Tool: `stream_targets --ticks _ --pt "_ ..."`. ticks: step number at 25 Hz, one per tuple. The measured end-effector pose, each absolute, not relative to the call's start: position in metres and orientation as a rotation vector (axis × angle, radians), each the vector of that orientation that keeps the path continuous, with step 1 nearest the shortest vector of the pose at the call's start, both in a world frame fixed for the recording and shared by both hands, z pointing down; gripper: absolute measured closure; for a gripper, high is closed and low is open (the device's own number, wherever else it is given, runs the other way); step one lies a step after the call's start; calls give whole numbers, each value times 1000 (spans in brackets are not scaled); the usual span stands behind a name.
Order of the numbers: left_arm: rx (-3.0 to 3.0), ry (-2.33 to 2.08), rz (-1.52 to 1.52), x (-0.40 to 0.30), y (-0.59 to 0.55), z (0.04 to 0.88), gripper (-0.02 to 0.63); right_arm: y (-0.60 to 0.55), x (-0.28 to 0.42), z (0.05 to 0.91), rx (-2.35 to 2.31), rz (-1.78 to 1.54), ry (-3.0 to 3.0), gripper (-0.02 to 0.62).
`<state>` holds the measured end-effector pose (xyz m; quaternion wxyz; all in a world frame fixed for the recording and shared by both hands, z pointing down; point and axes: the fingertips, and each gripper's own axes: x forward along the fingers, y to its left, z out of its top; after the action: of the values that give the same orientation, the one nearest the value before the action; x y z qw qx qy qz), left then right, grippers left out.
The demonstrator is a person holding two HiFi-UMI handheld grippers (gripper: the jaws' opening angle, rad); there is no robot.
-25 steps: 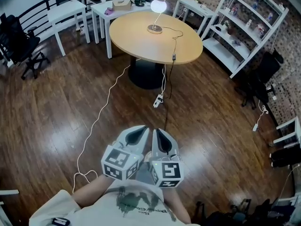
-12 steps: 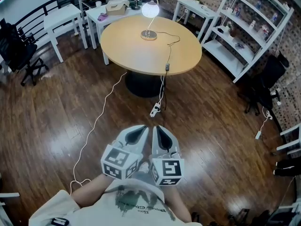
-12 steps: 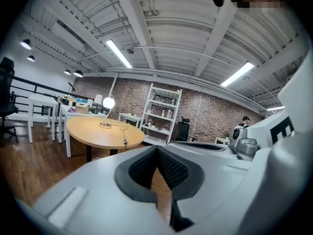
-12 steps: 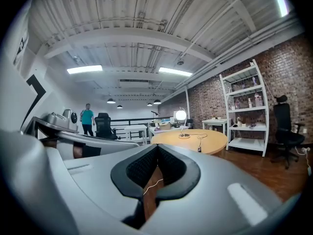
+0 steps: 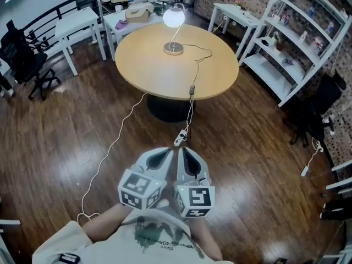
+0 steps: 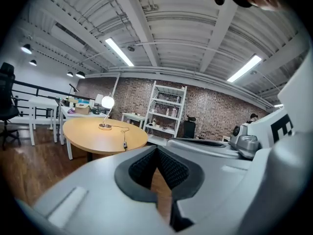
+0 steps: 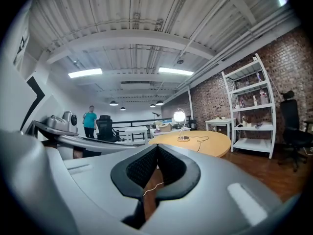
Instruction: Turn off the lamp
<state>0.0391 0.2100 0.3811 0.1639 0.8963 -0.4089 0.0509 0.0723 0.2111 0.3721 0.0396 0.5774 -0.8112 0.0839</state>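
Table (image 5: 148,65) looms nearer than a second ago as the person walks toward it, left gripper (image 5: 163,154) and right gripper (image 5: 186,155) held side by side at the chest, both clenched on nothing. The lamp (image 5: 174,17) is lit on the table's far side, well apart from either claw, so switching off has not begun. Only the head view traces the cord (image 5: 192,90) off the table edge toward the floor, while the right gripper view alone catches a bystander (image 7: 90,119).

Left gripper (image 6: 157,153): jaws closed tip to tip, nothing between them.
Lamp (image 6: 107,102): lit, standing on the round table (image 6: 93,136), well beyond the jaws.
Cord switch (image 6: 124,144): lying near the table's closer edge.
Shelf unit (image 6: 167,112): white, against the brick wall.
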Motion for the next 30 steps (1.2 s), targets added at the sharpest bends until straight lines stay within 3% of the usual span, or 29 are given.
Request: stream_targets --ticks 9,30 --pt "2557 -1235 166 71 179 379 611 179 107 374 1732 264 -2535 595" --pt "2526 -1267 76 76 62 393 611 68 118 397 1701 238 -2501 595"
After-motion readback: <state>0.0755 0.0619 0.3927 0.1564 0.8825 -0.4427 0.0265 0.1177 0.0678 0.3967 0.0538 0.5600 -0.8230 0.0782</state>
